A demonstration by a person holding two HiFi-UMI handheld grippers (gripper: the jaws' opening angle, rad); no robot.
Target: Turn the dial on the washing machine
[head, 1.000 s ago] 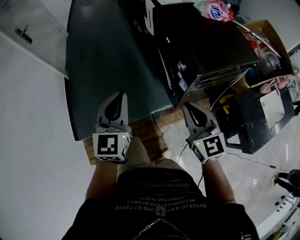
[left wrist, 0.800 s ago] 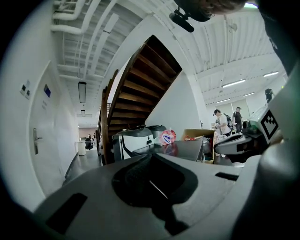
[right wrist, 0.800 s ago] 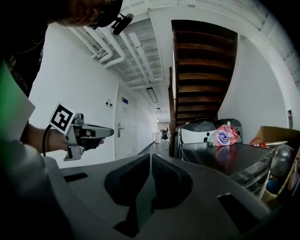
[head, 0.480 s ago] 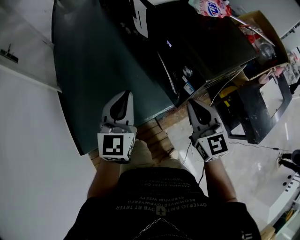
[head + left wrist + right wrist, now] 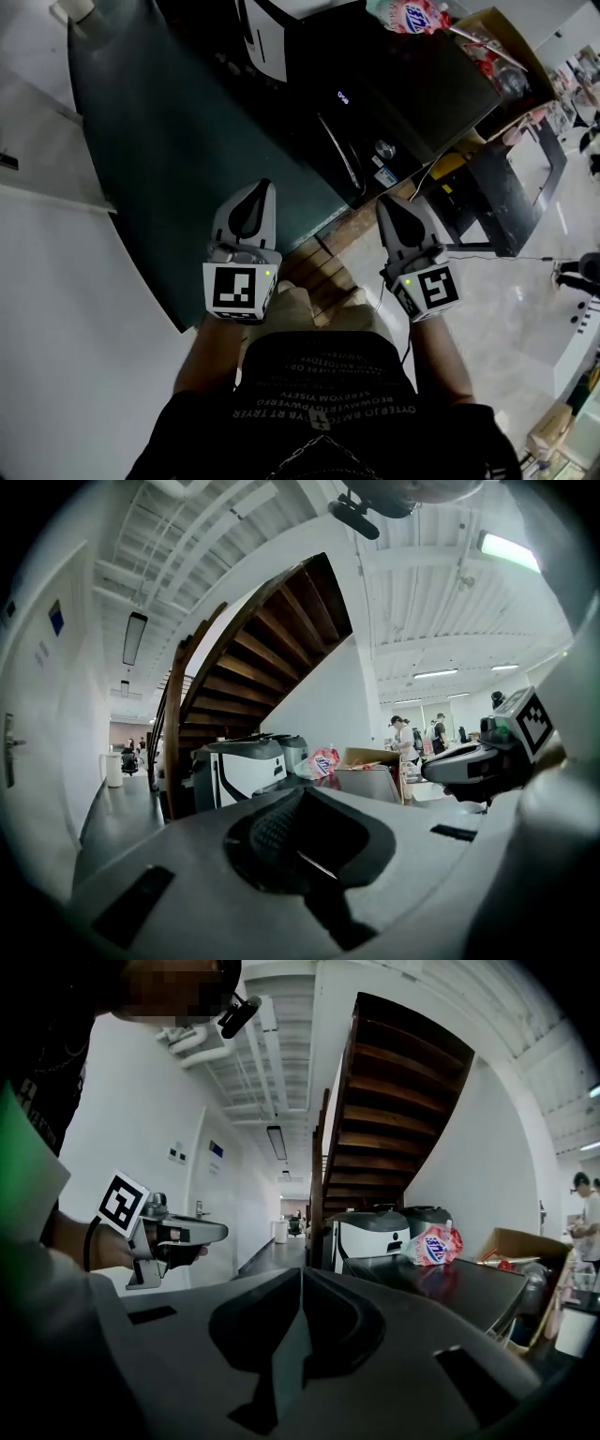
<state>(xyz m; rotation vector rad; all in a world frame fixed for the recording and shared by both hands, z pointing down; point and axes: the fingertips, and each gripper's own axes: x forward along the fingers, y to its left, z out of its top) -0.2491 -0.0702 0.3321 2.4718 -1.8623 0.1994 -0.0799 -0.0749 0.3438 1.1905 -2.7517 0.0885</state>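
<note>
1. A person stands before a black washing machine (image 5: 412,80), a two-jaw tool in each hand, both tools raised at waist height and pointing forward.
2. The left gripper (image 5: 257,187) has its jaws pressed together with nothing between them; it hangs over the edge of the dark green floor (image 5: 169,141), well apart from the machine.
3. The right gripper (image 5: 385,202) likewise has its jaws closed flat against each other and carries nothing. It hovers above pale flooring, just short of the machine's near corner.
4. The dial (image 5: 384,148), a small round silvery knob, sits on the machine's front face, beside a long curved handle (image 5: 337,155) and below a small lit display (image 5: 343,97). Neither tool touches it; the right one is the nearer.
5. On the machine's top, at the far edge, lies a pink-and-white pouch (image 5: 412,14); a cardboard box (image 5: 511,42) of oddments stands next to the machine on the right.
6. A brown wooden staircase (image 5: 262,658) climbs overhead in the gripper views, and a white-and-grey appliance (image 5: 262,37) stands behind the washer.
</note>
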